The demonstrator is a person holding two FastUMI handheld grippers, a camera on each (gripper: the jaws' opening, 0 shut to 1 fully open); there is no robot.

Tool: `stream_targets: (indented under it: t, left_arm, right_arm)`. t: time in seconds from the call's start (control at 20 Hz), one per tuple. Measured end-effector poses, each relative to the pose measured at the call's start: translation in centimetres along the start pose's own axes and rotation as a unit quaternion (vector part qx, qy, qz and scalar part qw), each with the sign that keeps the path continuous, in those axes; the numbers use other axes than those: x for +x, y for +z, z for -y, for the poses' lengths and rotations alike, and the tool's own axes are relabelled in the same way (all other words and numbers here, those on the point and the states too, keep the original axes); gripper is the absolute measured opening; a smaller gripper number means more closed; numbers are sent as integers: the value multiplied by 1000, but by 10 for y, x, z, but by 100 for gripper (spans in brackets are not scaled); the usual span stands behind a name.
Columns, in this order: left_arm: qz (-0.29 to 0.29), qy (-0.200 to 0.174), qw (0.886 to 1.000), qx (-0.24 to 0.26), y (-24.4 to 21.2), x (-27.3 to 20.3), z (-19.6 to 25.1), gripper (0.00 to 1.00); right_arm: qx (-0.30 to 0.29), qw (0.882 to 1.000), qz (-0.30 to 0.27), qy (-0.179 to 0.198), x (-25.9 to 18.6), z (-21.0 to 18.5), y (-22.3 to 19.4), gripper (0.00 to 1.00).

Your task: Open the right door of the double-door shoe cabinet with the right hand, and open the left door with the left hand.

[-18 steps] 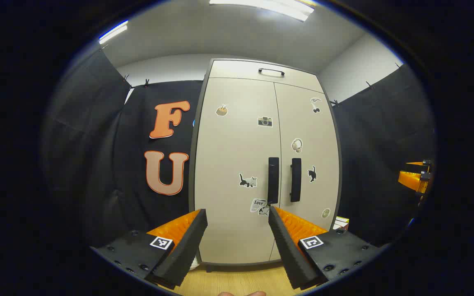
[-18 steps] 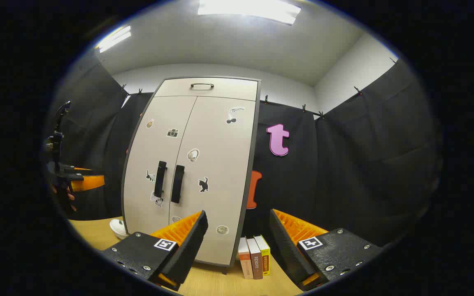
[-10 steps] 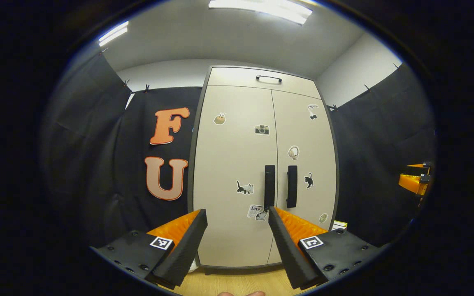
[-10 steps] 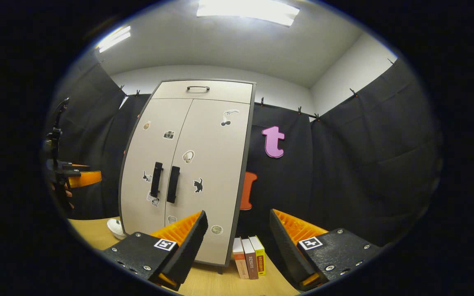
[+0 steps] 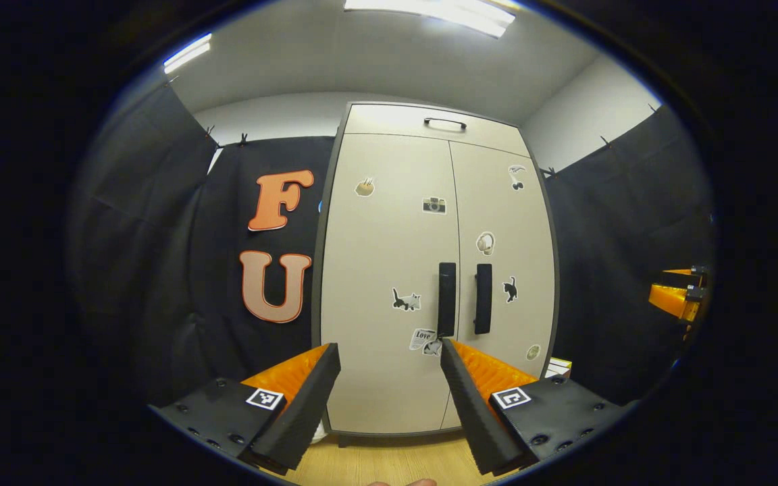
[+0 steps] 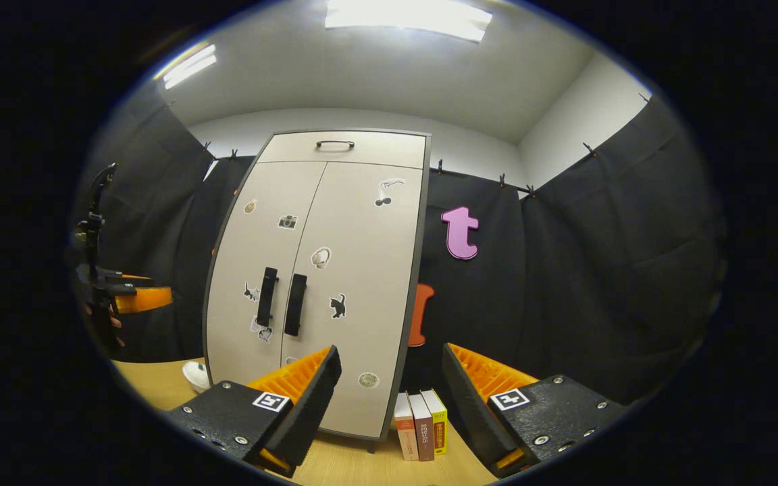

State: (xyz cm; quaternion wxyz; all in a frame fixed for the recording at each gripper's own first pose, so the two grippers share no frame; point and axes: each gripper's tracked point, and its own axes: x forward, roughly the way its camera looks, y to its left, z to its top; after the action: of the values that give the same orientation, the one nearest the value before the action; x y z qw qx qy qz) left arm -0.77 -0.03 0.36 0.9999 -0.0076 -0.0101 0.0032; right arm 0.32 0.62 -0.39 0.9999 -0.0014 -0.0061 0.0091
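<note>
A beige double-door shoe cabinet (image 5: 389, 270) (image 6: 355, 270) with stickers stands upright on a wooden table, both doors closed. Two black vertical handles sit side by side at the door seam: the left door handle (image 5: 446, 300) (image 6: 267, 297) and the right door handle (image 5: 483, 298) (image 6: 295, 304). My left gripper (image 5: 389, 354) is open, some way in front of the left door, with nothing between its fingers. My right gripper (image 6: 390, 356) is open, aimed past the cabinet's right edge, empty. The right gripper (image 5: 678, 298) shows far right in the left gripper view; the left gripper (image 6: 125, 297) shows far left in the right gripper view.
Three books (image 6: 421, 425) stand upright on the table by the cabinet's right foot. A white bowl-like object (image 6: 195, 375) lies at the cabinet's left foot. A drawer with a black handle (image 5: 444, 123) tops the cabinet. The wooden table top (image 5: 375, 462) stretches in front.
Both views wobbled: the cabinet dropped in frame half a second ago and has risen back. Both grippers stay open at about the same distance.
</note>
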Motion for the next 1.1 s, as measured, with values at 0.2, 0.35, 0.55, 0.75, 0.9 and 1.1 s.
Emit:
stream_targets:
  t: [0.2, 0.35, 0.55, 0.75, 0.9, 1.1]
  left_arm:
    - [-5, -1, 1000, -9, -6, 0, -2, 96]
    - [-4, -13, 1000, -11, -9, 1, 4, 96]
    - [-12, -21, 1000, -11, -19, 4, 7, 96]
    - [-25, -18, 999, -9, -28, 10, -1, 96]
    - [-32, -10, 999, -8, -36, 18, -15, 96]
    - [-39, -8, 999, -15, -46, 27, -32, 96]
  right_arm:
    - [6, 1000, -6, 13, 3, -10, -8, 93]
    - [8, 1000, -15, 15, 9, -15, -16, 94]
    - [19, 999, -32, 30, 29, -35, -32, 94]
    - [44, 996, -47, 62, 56, -67, -36, 93]
    - [67, 992, -54, 89, 82, -97, -31, 91]
    - [91, 987, -75, 112, 118, -134, -28, 89]
